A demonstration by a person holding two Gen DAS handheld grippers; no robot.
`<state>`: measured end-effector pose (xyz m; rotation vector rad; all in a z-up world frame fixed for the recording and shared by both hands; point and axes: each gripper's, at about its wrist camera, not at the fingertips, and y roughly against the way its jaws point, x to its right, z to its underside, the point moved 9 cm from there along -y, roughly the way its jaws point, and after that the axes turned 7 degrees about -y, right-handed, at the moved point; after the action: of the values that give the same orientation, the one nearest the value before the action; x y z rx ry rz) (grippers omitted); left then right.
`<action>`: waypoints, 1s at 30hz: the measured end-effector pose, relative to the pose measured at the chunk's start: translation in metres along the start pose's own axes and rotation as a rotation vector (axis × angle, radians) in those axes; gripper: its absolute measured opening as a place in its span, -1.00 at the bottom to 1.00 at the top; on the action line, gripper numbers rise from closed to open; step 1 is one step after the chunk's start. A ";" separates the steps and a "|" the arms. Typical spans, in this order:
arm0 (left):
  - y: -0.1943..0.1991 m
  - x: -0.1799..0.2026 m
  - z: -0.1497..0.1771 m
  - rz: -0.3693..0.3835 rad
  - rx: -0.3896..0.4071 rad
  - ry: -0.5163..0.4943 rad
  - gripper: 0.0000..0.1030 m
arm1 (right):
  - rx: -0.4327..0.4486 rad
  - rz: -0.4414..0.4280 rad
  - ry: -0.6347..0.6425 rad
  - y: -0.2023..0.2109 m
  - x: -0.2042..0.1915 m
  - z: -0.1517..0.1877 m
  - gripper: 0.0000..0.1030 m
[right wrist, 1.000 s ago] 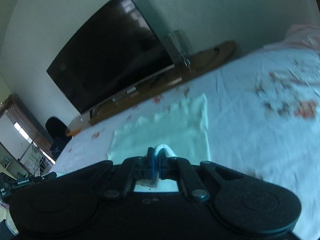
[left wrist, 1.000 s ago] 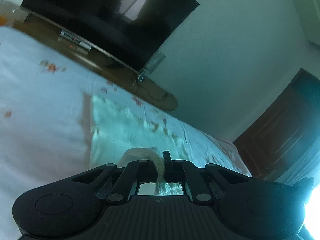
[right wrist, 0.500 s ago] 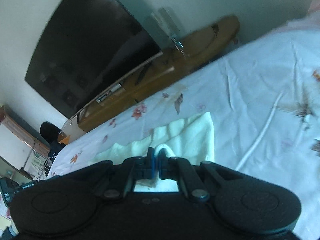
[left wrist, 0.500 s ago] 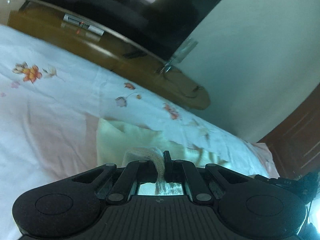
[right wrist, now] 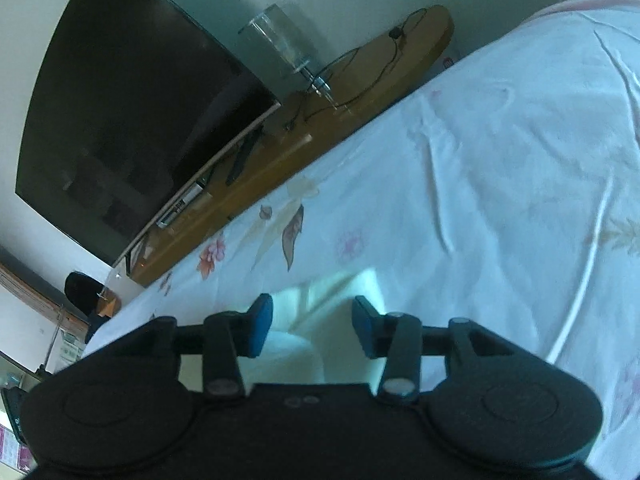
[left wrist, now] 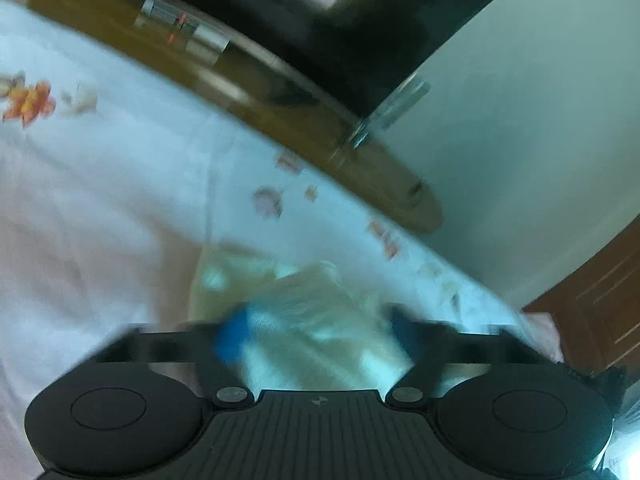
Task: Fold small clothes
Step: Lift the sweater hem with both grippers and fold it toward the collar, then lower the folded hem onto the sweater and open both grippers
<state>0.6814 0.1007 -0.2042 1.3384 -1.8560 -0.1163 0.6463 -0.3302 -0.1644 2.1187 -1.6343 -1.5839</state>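
A floral bedsheet [right wrist: 500,184] spreads ahead of the gripper, and beyond it a wooden TV bench [right wrist: 304,148] carries a dark TV [right wrist: 132,120] against the wall [left wrist: 520,120].

the left wrist view is smeared by motion: the left gripper [left wrist: 316,334] shows its blue pads [left wrist: 234,336] only as blurs, so whether either touches the cloth [left wrist: 316,308] cannot be told. the cloth's edges and folds are washed out, and its near part is hidden behind the gripper body. the flower prints on the sheet [left wrist: 100,208] are smudges. the tv [left wrist: 320,12] is cut off by the top edge. in the right wrist view the right gripper [right wrist: 310,326] hides most of the cloth [right wrist: 336,292], leaving a corner. the items on the shelf [right wrist: 320,120] under the tv [right wrist: 132,120] are too small to tell. a dark shape at the left edge [right wrist: 82,294] is unclear.
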 end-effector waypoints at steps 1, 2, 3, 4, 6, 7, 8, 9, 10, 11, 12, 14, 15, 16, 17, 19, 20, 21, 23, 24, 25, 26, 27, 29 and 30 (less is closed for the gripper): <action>0.004 0.002 -0.002 -0.007 0.020 -0.002 0.80 | 0.003 -0.006 0.015 0.002 -0.001 -0.001 -0.14; 0.006 0.002 -0.004 0.001 0.020 -0.005 0.80 | 0.003 -0.014 0.029 0.004 -0.003 -0.001 -0.13; 0.008 0.004 -0.004 -0.004 0.019 -0.036 0.79 | 0.001 -0.019 0.046 0.005 -0.004 -0.001 -0.13; 0.008 0.004 -0.005 -0.031 0.012 -0.087 0.79 | -0.002 -0.014 0.070 0.006 -0.005 -0.001 -0.13; 0.009 0.006 -0.005 -0.095 -0.025 -0.218 0.66 | -0.013 0.007 0.126 0.003 -0.007 0.000 -0.13; 0.008 0.009 -0.005 -0.102 -0.043 -0.269 0.60 | -0.021 0.016 0.155 0.001 -0.008 0.001 -0.13; 0.006 0.010 -0.006 -0.106 -0.056 -0.298 0.48 | -0.027 0.018 0.175 0.000 -0.011 0.002 -0.14; 0.003 0.012 -0.006 -0.103 -0.076 -0.326 0.32 | -0.034 0.017 0.205 -0.001 -0.014 0.004 -0.15; -0.001 0.013 -0.007 -0.103 -0.099 -0.345 0.24 | -0.038 0.020 0.230 -0.003 -0.017 0.005 -0.17; -0.005 0.014 -0.006 -0.114 -0.120 -0.370 0.12 | -0.046 0.034 0.261 -0.005 -0.020 0.007 -0.21; -0.006 0.014 -0.007 -0.128 -0.138 -0.392 0.11 | -0.055 0.051 0.289 -0.010 -0.023 0.009 -0.23; -0.014 0.012 -0.004 -0.178 -0.175 -0.436 0.11 | -0.072 0.065 0.341 -0.015 -0.027 0.012 -0.30; -0.016 0.013 -0.004 -0.184 -0.178 -0.448 0.11 | -0.081 0.071 0.373 -0.018 -0.030 0.015 -0.36; -0.014 0.014 -0.004 -0.183 -0.174 -0.452 0.11 | -0.089 0.082 0.402 -0.020 -0.033 0.017 -0.49; -0.013 0.014 -0.005 -0.182 -0.171 -0.444 0.11 | -0.096 0.088 0.423 -0.021 -0.035 0.019 -0.59; -0.012 0.016 -0.007 -0.155 -0.162 -0.417 0.11 | -0.097 0.092 0.462 -0.021 -0.039 0.021 -0.62; -0.013 0.016 -0.006 -0.156 -0.168 -0.420 0.11 | -0.095 0.087 0.476 -0.020 -0.041 0.022 -0.72; -0.014 0.018 -0.004 -0.159 -0.166 -0.435 -0.18 | -0.096 0.084 0.485 -0.020 -0.042 0.024 -0.79; -0.016 0.018 0.000 -0.152 -0.180 -0.426 -0.95 | -0.093 0.093 0.501 -0.019 -0.041 0.026 -0.89; -0.015 0.017 -0.001 -0.152 -0.165 -0.415 -0.94 | -0.086 0.095 0.508 -0.018 -0.041 0.027 -0.89; -0.011 0.017 -0.002 -0.148 -0.140 -0.406 -0.94 | -0.076 0.096 0.515 -0.015 -0.041 0.027 -0.90; -0.009 0.017 -0.003 -0.146 -0.114 -0.400 -0.95 | -0.066 0.094 0.521 -0.013 -0.042 0.026 -0.91; -0.002 0.018 -0.004 -0.132 -0.074 -0.392 -0.95 | -0.053 0.090 0.525 -0.012 -0.043 0.025 -0.91; 0.010 0.020 -0.009 -0.119 -0.005 -0.378 -0.95 | -0.004 0.072 0.533 -0.002 -0.047 0.021 -0.91; 0.017 0.019 -0.011 -0.119 0.028 -0.369 -0.95 | 0.020 0.060 0.538 0.003 -0.050 0.019 -0.91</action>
<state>0.6744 0.0961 -0.1780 1.5256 -2.0830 -0.4260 0.6343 -0.2849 -0.1377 2.2140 -1.5038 -0.8669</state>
